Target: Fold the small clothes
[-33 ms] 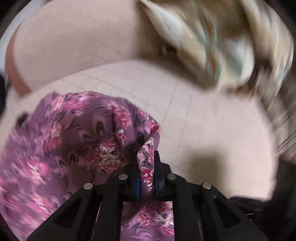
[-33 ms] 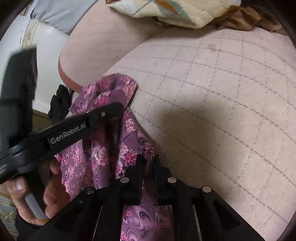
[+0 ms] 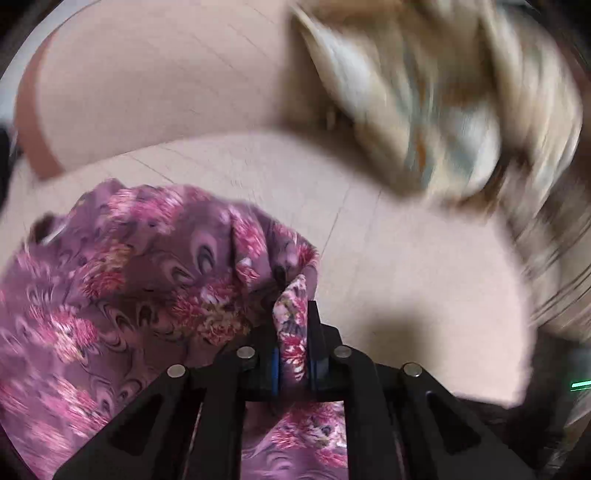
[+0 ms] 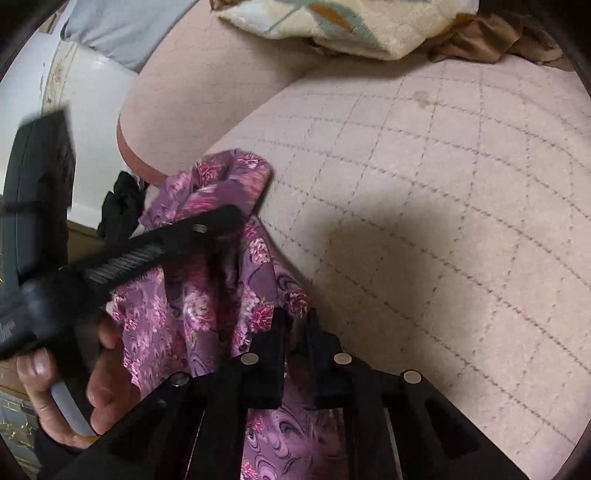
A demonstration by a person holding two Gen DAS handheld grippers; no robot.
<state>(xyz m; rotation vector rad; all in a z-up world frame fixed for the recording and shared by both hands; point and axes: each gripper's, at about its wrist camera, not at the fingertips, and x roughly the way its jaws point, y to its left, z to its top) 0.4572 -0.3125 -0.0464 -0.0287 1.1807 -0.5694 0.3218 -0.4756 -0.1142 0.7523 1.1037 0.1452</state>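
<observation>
pale quilted bed surface fills both views, patterned cushion at the far edge, brown cloth beside it. purple floral garment is bunched at the near left of the bed, partly lifted. left gripper jaws are closing, a fabric fold pinched between them. right gripper is pressed together on another edge of the same garment. person's hand holds the left tool. to do it well: likely pull the 2 pinches apart, tension evenly, lay flat before folding; left view is blurred.
</observation>
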